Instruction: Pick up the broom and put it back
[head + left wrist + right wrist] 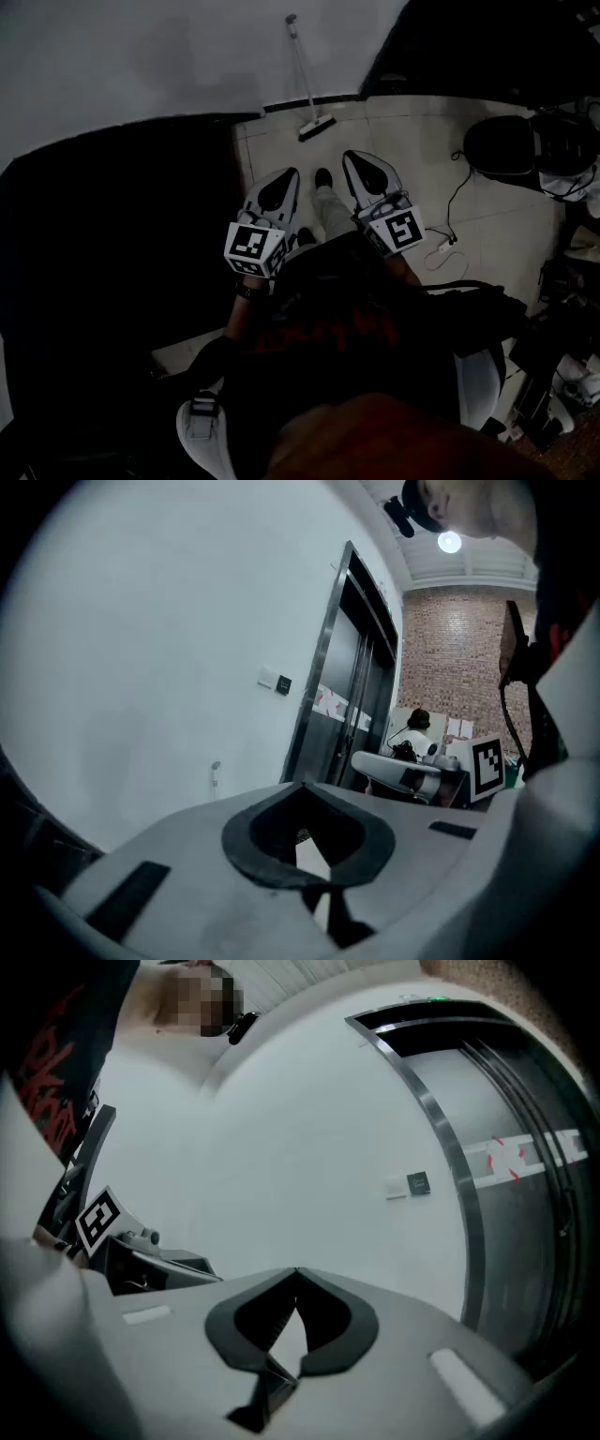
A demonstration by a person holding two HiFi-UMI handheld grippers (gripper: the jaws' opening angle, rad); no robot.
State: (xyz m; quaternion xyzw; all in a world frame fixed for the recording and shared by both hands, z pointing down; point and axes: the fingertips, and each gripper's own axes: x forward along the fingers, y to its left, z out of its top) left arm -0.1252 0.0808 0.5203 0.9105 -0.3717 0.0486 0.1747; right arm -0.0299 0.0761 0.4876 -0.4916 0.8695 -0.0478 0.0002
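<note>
The broom (307,90) leans upright against the pale wall, its brush head (317,127) on the tiled floor a short way ahead of my feet. Both grippers are held side by side at waist height, pointing toward it and well short of it. My left gripper (290,174) is shut with nothing between its jaws, whose tips meet (300,786). My right gripper (352,157) is likewise shut and empty (296,1270). The top of the broom handle (215,770) shows small against the wall in the left gripper view.
A large dark object (112,244) fills the left of the head view. A black bag (506,145) and a white cable (448,234) lie on the floor to the right. A metal elevator door (349,686) stands right of the broom. A seated person (412,735) is far off.
</note>
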